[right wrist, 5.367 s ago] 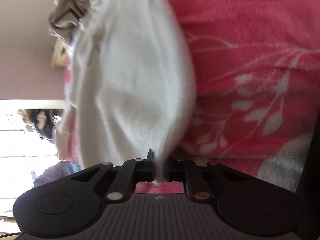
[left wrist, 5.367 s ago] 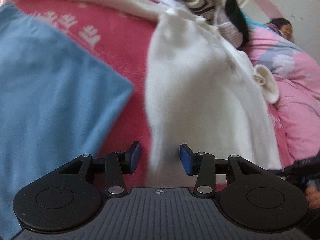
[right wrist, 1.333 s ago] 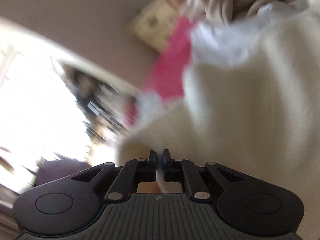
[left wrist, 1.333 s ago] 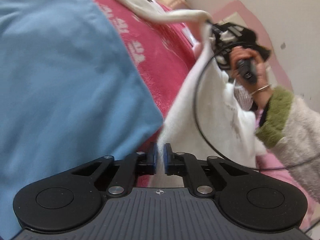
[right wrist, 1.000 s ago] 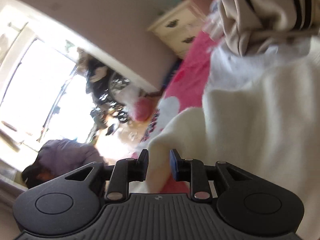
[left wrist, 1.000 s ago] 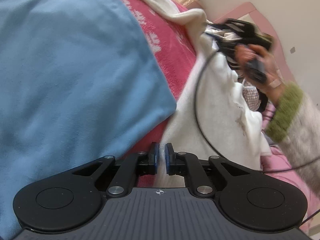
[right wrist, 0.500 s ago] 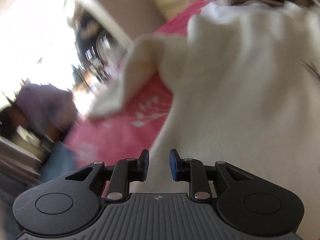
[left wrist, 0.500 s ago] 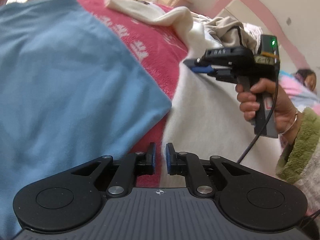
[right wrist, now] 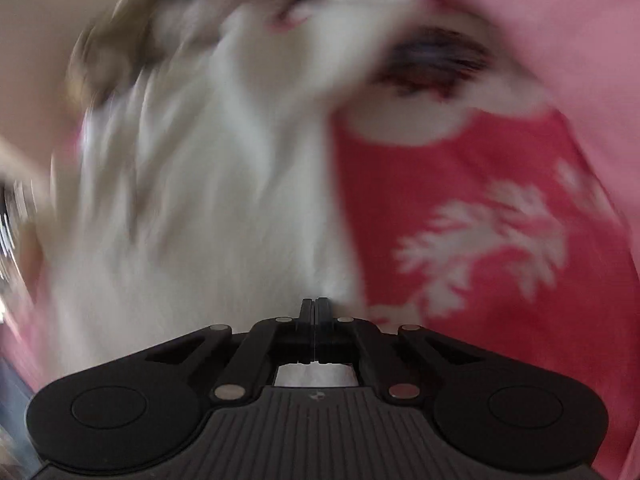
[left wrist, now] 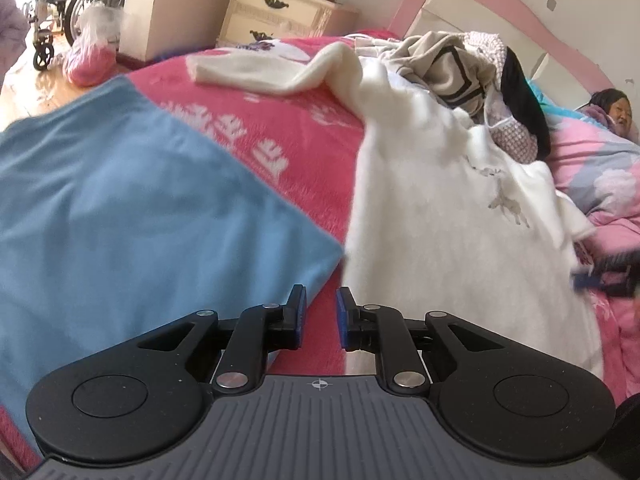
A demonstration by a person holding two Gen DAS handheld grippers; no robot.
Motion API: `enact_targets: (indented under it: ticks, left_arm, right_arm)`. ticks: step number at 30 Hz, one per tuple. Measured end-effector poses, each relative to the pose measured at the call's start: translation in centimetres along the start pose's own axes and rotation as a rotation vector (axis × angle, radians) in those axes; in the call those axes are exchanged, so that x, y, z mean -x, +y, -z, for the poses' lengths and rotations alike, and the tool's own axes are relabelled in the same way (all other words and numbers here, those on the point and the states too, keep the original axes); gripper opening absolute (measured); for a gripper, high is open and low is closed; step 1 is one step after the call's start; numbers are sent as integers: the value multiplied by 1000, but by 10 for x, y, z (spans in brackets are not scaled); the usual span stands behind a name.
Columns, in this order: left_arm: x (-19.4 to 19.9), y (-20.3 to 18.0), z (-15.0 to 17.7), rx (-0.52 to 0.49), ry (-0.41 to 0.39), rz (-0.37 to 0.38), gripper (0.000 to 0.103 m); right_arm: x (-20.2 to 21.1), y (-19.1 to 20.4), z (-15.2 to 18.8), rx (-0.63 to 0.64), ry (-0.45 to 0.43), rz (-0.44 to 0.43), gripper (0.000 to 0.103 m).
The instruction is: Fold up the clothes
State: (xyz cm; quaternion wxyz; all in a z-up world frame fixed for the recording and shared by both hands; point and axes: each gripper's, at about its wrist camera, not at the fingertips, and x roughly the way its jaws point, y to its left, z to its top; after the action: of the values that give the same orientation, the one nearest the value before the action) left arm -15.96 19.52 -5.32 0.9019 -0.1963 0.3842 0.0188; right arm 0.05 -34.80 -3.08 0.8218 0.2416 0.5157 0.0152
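Both wrist views angle down, sharing white garment [left wrist: 432, 216]; right seems closer.

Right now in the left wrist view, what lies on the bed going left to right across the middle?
blue garment → bare strip of the red floral blanket → white fleece garment → pink quilt at the right edge.

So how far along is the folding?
Looks done: blue cloth lies flat. In hand: white garment, still unfolded. The left gripper has just been opening, nothing between its jaws. The right gripper is shut at the garment's edge, grip unclear. Left: folding it, then the beige pile.
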Motion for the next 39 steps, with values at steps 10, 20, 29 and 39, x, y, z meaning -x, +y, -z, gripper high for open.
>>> enact_targets:
  ticks: [10, 20, 29, 39]
  left_arm:
    - [-45, -51, -7, -158, 175, 113, 20]
    - [-48, -64, -7, -211, 229, 25, 24]
    - [-47, -27, -106, 12, 46, -90, 26]
    - [-127, -74, -146, 1, 12, -1, 31]
  right_arm:
    - [17, 17, 73, 203, 213, 8, 24]
    - [24, 42, 134, 365, 358, -56, 37]
    - [31, 101, 75, 389, 84, -225, 40]
    - [13, 13, -30, -30, -228, -67, 53]
